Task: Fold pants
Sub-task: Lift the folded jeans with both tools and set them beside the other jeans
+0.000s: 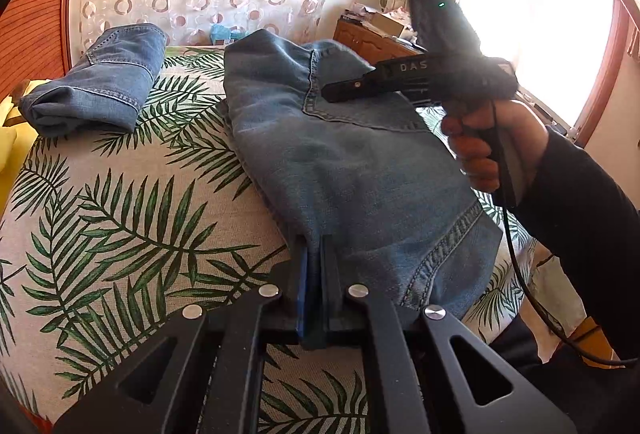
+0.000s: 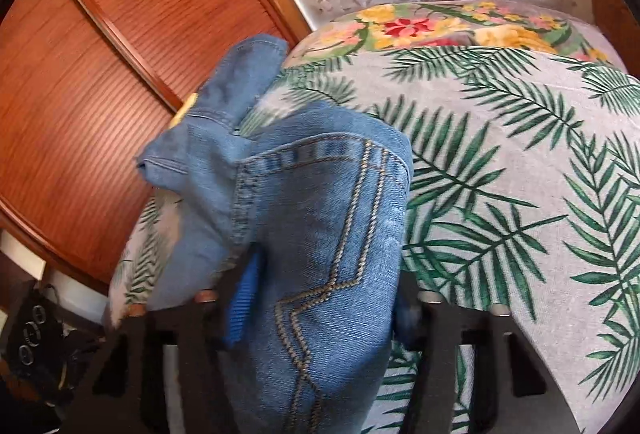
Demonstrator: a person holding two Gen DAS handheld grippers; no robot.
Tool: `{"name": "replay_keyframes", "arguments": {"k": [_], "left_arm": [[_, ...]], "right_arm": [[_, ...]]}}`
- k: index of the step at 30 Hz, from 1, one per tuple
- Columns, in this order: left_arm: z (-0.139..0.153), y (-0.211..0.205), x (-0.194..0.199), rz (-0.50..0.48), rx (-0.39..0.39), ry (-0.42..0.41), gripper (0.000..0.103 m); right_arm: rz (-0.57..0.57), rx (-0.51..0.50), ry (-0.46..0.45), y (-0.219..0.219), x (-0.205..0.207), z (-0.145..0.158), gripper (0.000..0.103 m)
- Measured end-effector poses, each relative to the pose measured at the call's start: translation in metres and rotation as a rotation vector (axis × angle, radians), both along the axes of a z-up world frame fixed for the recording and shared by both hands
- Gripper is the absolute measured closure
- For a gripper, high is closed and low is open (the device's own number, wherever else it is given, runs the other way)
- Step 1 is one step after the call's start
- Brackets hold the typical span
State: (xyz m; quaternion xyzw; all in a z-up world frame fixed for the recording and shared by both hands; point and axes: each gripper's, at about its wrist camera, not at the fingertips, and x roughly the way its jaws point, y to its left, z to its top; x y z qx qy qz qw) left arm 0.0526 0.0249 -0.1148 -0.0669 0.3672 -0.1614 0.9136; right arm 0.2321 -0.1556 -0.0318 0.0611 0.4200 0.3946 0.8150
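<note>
Blue denim jeans [image 1: 352, 162] lie partly folded on the palm-leaf bedspread [image 1: 120, 234]. My left gripper [image 1: 314, 258] is shut on the near edge of the jeans, with cloth pinched between its blue pads. My right gripper [image 1: 336, 90] shows in the left wrist view, held by a hand over the far pocket end of the jeans. In the right wrist view the right gripper [image 2: 316, 298] is shut on a thick bunch of the jeans [image 2: 320, 234], which drapes over its jaws and hides the fingertips.
A second pair of jeans [image 1: 96, 90], folded, lies at the far left of the bed. A wooden headboard [image 2: 100, 74] stands behind it. A wooden dresser [image 1: 372, 38] and a bright window [image 1: 532, 46] are at the far right. A black cable [image 1: 532, 294] hangs from the right gripper.
</note>
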Motion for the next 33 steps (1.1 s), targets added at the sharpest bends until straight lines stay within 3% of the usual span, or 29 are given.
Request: {"name": "replay_keyframes", "arguments": {"k": [4, 14, 21, 24, 28, 30, 33], "left_arm": [[0.005, 0.006, 0.001, 0.014, -0.008, -0.016, 0.098], [0.066, 0.068, 0.036, 0.112, -0.049, -0.185, 0.098], [0.104, 0.144, 0.038, 0.253, -0.040, -0.272, 0.098], [0.119, 0.185, 0.030, 0.336, -0.017, -0.298, 0.098], [0.137, 0.234, 0.025, 0.433, 0.047, -0.323, 0.098], [0.139, 0.249, 0.037, 0.451, 0.081, -0.311, 0.098], [0.127, 0.258, 0.064, 0.441, 0.103, -0.265, 0.098]], "right_arm": [[-0.012, -0.016, -0.103, 0.009, -0.021, 0.028, 0.078], [0.041, 0.084, -0.331, 0.053, -0.044, 0.146, 0.080], [0.132, 0.122, -0.409, 0.134, -0.032, 0.206, 0.080], [0.189, 0.163, -0.397, 0.179, -0.018, 0.212, 0.080], [0.254, 0.305, -0.319, 0.223, 0.019, 0.204, 0.080], [0.244, 0.381, -0.259, 0.237, 0.051, 0.186, 0.080], [0.169, 0.378, -0.164, 0.250, 0.109, 0.132, 0.078]]}}
